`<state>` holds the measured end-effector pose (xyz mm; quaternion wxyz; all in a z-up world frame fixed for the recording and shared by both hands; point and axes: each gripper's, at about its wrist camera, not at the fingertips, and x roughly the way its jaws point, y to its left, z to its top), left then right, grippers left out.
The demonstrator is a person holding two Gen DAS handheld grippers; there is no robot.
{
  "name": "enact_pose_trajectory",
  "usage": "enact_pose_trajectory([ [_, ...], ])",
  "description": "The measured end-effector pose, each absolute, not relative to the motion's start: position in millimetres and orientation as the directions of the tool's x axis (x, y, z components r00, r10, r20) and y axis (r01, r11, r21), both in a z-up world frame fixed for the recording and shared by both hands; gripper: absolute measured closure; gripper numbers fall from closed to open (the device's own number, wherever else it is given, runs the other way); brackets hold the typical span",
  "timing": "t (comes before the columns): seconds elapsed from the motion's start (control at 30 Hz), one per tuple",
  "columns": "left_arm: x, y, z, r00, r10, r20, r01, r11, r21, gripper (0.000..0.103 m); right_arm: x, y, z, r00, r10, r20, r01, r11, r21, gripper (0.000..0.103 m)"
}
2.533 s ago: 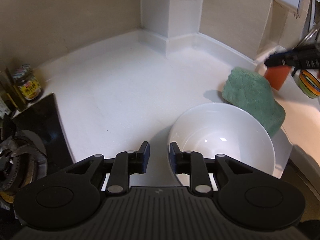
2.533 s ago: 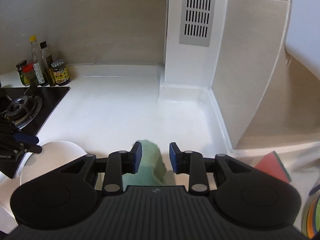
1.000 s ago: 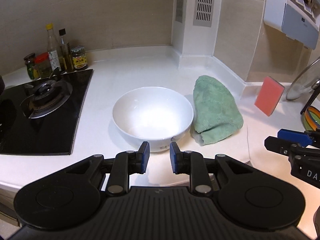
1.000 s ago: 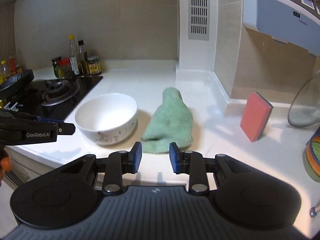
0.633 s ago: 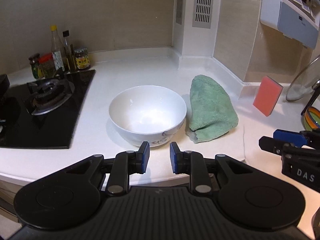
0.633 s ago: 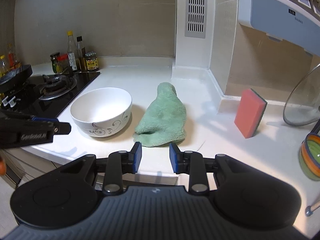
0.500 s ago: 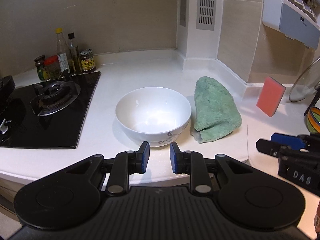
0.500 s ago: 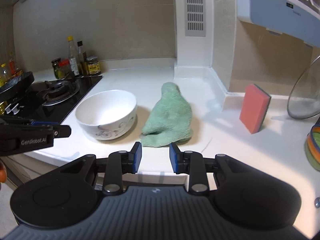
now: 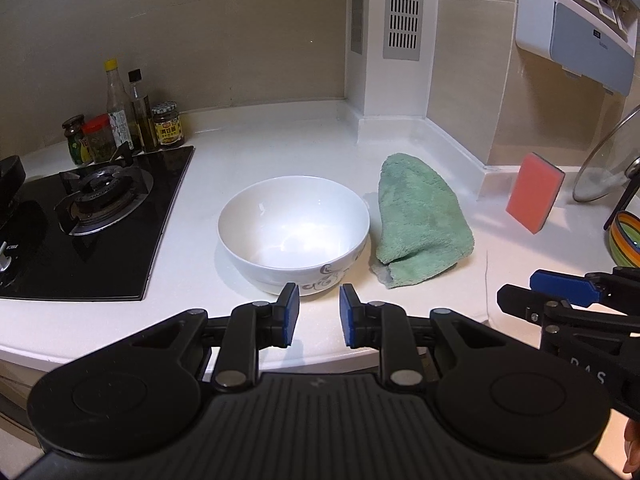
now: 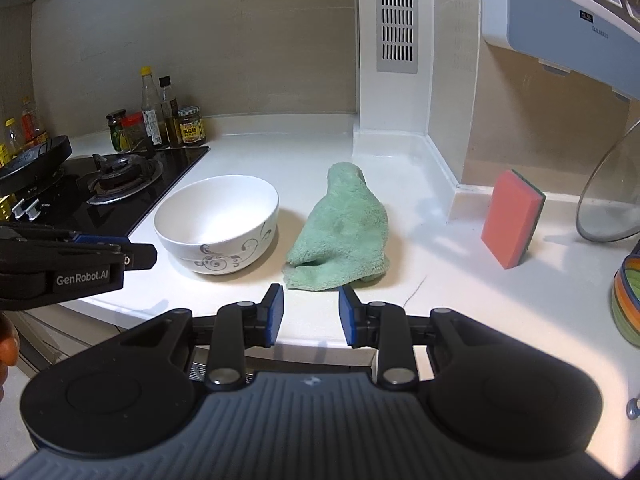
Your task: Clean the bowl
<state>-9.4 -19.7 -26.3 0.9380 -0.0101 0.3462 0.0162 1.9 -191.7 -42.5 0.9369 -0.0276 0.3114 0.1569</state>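
Wiping the bowl well, I judge, means settling two jobs first: one gripper to steady the bowl, the other to fetch the cloth.

Take the bowl as the landmark. The white desk [image 9: 280, 144] carries it, near the front edge. The black stove [image 9: 88, 216] lies on the bowl's left, with a row of bottles and jars [image 9: 132, 128] behind that. The bowl [image 9: 294, 232] itself is white, upright and looks empty inside, with a grey scroll pattern on its outer wall. Just beside it on the right, close but seemingly not touching, lies the green cloth [image 10: 344, 232], folded into a soft heap. Further right of the bowl, well apart, a pink sponge [image 10: 514, 224] stands on edge.

A good approach would pinch the cloth at its thick near fold so it lifts as one bundle. The bowl is round and smooth, so gripping its rim firmly should keep it from sliding while the inside is rubbed.

The left gripper [image 9: 319, 316] hangs in front of the bowl, its blue pads parted with a clear gap, holding and touching nothing. The right gripper [image 10: 310, 314] hangs in front of the cloth, likewise parted and empty.
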Motion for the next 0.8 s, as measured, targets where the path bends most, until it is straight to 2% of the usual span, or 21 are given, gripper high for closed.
enact_pose_trajectory([
  [0.8,3,-24,-30,0.758,0.039,-0.651,-0.042,0.999,0.011,0.076,15,-201,-52,0.744,0.28,-0.607,-0.304,0.951,0.066,0.078],
])
